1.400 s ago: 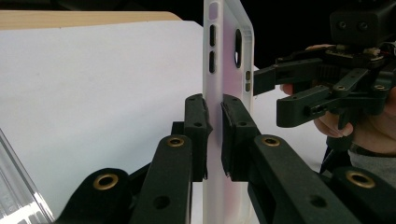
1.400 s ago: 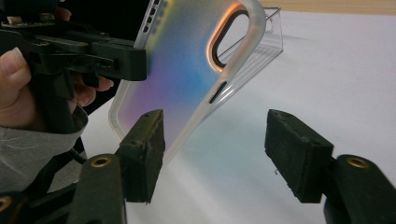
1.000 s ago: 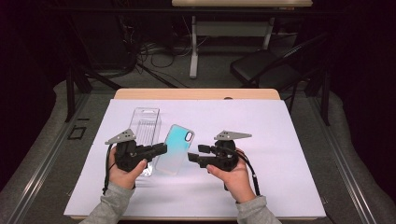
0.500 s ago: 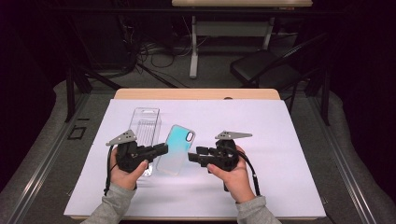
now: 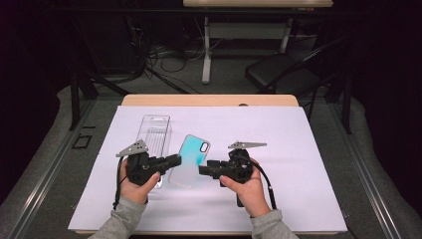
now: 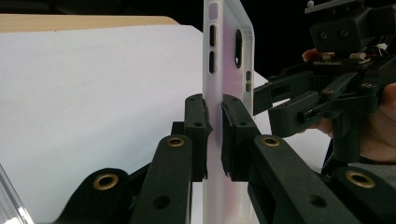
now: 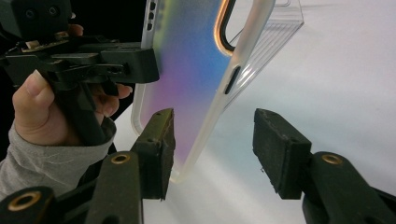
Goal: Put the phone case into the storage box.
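Observation:
A translucent phone case (image 5: 190, 158) with a teal-to-purple sheen is held tilted above the white table cover. My left gripper (image 5: 176, 160) is shut on its left long edge; in the left gripper view the two pads (image 6: 198, 126) pinch the frosted rim of the case (image 6: 224, 51). From the right, my right gripper (image 5: 203, 169) stands open at the case's lower right edge. In the right gripper view the case (image 7: 191, 65) hangs between the spread jaws of my right gripper (image 7: 212, 144), its lower corner close to the left pad (image 7: 161, 144); I cannot tell whether they touch.
A clear plastic package (image 5: 155, 133) lies on the white cover (image 5: 298, 149) just behind my left gripper, and appears behind the case (image 7: 280, 25) in the right gripper view. The wooden table edge (image 5: 209, 100) runs along the back. A chair (image 5: 283, 74) and cables lie beyond.

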A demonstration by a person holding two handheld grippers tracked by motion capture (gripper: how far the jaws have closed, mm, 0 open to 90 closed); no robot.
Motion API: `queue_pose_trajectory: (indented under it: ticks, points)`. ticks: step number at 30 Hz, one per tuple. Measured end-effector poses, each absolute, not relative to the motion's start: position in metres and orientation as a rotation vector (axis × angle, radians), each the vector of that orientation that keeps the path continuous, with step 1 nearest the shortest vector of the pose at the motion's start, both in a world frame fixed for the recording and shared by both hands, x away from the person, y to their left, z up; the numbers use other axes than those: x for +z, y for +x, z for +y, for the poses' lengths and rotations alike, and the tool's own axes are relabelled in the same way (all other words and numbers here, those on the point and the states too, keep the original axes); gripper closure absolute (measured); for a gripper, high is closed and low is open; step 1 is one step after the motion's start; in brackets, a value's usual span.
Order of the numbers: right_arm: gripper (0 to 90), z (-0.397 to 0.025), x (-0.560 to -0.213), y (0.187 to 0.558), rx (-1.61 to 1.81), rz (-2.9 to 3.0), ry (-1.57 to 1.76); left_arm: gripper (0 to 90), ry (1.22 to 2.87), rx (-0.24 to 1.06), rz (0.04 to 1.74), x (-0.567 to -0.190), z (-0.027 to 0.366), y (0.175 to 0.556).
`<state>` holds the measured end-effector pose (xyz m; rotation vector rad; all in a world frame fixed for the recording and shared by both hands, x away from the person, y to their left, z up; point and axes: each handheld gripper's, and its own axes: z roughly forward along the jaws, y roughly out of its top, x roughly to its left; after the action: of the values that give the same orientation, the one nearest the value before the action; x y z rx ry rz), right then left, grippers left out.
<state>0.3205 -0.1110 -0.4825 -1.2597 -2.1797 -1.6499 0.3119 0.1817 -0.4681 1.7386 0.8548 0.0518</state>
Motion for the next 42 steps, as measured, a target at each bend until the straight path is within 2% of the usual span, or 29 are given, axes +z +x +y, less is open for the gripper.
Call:
queue_pose_trajectory:
  ticks: [42]
  points:
    - [64.6,-0.111,-0.4884,0.321,-1.624,-2.038,-1.299,82.1,1.725,0.059,0.841,-0.472,0.1732,0.3064]
